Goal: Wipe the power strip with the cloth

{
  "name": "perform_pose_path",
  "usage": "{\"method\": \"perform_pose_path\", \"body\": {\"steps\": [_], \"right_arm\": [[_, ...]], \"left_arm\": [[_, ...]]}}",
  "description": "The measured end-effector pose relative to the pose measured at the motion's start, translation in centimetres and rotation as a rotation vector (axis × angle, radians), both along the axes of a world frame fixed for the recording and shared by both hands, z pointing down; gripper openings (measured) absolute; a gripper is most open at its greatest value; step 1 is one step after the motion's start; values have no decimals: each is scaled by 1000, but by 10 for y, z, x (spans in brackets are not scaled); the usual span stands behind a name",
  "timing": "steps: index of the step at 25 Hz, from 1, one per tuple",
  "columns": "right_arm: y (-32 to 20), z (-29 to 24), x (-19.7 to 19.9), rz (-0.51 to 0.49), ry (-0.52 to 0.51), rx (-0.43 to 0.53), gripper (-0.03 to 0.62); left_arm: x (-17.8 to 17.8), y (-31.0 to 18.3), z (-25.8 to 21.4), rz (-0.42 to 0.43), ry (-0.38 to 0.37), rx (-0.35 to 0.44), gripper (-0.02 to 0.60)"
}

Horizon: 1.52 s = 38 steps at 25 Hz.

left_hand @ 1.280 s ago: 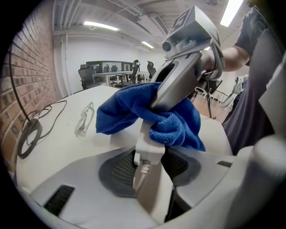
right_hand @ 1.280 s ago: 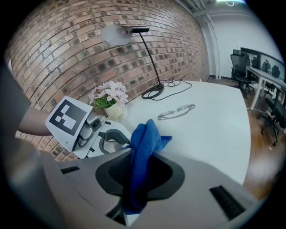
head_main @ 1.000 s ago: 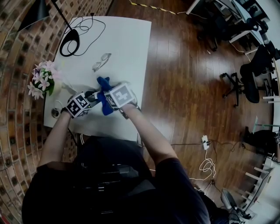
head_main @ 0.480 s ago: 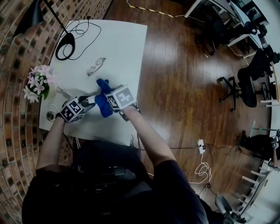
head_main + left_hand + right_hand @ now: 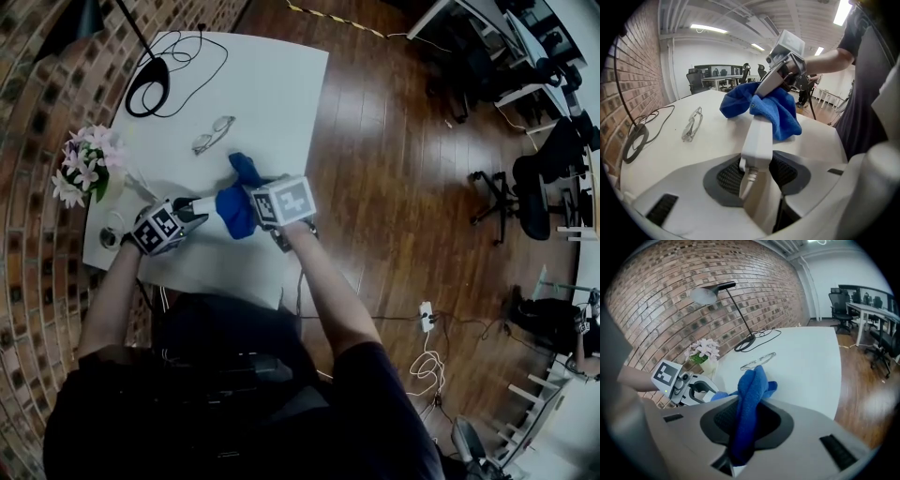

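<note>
The white power strip (image 5: 757,136) is clamped by its cord end between the jaws of my left gripper (image 5: 757,161), just above the white table (image 5: 272,94). In the head view the left gripper (image 5: 190,214) is at the table's near left. A blue cloth (image 5: 774,108) is draped over the strip's far end, which it hides. My right gripper (image 5: 745,423) is shut on the bunched cloth (image 5: 749,394) and presses it onto the strip. In the head view the cloth (image 5: 238,202) lies between the two marker cubes, with the right gripper (image 5: 261,204) beside it.
Folded glasses (image 5: 214,134) lie behind the cloth. A black desk lamp base with coiled cable (image 5: 148,86) stands at the far left corner. A pot of pink flowers (image 5: 82,169) is by the brick wall. Wooden floor and office chairs (image 5: 525,178) lie to the right.
My right gripper has slid the blue cloth to the right along the strip, away from the left gripper. The left gripper keeps its hold and place.
</note>
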State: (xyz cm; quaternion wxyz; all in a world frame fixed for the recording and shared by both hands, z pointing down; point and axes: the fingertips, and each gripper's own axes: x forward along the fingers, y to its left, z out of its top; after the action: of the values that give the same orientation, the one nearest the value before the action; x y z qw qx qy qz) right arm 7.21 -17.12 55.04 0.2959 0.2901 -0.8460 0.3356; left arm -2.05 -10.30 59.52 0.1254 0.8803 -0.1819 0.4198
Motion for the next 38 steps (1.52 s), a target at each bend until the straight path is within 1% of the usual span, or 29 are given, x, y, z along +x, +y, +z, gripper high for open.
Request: {"method": "perform_pose_path", "body": {"steps": [3, 8, 12, 16, 20, 22, 25, 29, 33, 38], "right_arm": [[0, -1, -1, -1, 6, 5, 63], [-3, -3, 9, 24, 28, 78, 66], [-8, -5, 24, 62, 57, 131, 66], [-11, -2, 38, 109, 85, 154, 66], [-12, -3, 40, 168, 71, 184, 66], [-12, -2, 43, 207, 62, 190, 66], [-13, -3, 46, 240, 59, 187, 66], [-12, -1, 54, 300, 59, 165, 67], [-10, -7, 56, 312, 69, 192, 67], [-8, -5, 54, 335, 75, 188, 67]], "left_arm": [[0, 0, 0, 1, 4, -2, 177], [1, 0, -1, 6, 8, -10, 178], [0, -1, 0, 4, 9, -12, 178], [0, 0, 0, 3, 11, -29, 178], [0, -1, -1, 4, 12, -40, 178], [-3, -2, 4, 4, 7, -32, 178], [-7, -5, 13, 8, -5, -9, 178], [-2, -3, 4, 2, 10, -5, 179], [1, 0, -1, 4, 12, -2, 179], [0, 1, 1, 11, 12, -15, 181]]}}
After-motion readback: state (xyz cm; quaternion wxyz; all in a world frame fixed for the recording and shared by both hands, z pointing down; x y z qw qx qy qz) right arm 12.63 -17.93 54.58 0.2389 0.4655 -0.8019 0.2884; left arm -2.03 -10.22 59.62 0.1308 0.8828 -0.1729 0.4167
